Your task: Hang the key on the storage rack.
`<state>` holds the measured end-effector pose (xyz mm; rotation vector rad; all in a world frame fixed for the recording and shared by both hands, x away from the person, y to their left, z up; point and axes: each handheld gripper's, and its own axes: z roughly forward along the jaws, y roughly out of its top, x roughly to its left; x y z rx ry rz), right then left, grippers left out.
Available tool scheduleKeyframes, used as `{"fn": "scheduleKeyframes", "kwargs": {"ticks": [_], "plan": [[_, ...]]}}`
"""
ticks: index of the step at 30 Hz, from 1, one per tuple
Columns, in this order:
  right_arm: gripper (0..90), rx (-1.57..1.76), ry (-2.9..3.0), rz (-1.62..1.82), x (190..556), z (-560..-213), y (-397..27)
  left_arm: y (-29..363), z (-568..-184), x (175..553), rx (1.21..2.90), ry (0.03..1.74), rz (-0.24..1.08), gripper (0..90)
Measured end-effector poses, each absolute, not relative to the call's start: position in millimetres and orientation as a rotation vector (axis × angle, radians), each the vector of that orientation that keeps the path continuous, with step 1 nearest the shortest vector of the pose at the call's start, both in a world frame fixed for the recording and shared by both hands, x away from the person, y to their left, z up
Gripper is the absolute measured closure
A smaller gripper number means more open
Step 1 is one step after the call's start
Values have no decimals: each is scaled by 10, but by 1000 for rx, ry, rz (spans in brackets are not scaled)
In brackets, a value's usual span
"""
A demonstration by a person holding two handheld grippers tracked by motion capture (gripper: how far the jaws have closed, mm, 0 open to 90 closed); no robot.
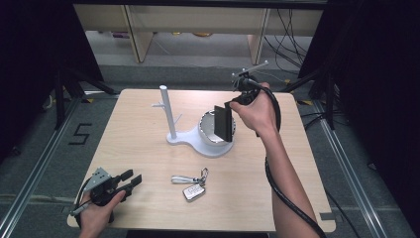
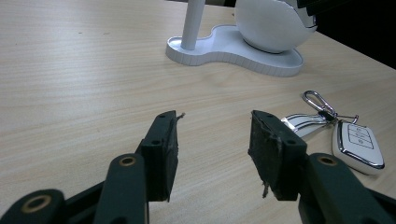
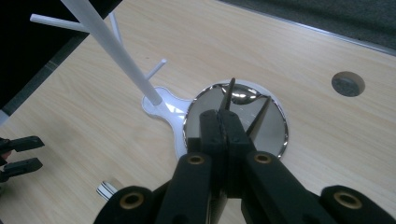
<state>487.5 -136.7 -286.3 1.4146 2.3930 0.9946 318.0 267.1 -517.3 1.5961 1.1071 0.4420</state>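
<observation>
While the left gripper (image 1: 132, 181) rests released at the near left of the tabletop (image 1: 133, 144), the key fob (image 1: 194, 191) lies just right of it; farther right, the right gripper (image 1: 225, 123) hangs clenched, empty, over the mirror (image 3: 261, 126).

White stand (image 1: 171, 134), chrome mirror (image 3: 236, 119), silver-white key fob (image 1: 193, 192), black claws, pale wood-grain table (image 1: 133, 148)
</observation>
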Motion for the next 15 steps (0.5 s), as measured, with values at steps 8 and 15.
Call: {"fn": "scheduleKeyframes", "kwargs": {"ticks": [8, 15], "plan": [[900, 1391, 2430, 996, 4925, -2989, -1281, 2670, -5182, 3187, 1597, 1102, 440, 512], [900, 1352, 2444, 957, 5003, -3140, -1280, 2677, -5186, 3187, 1601, 1102, 441, 512]]}}
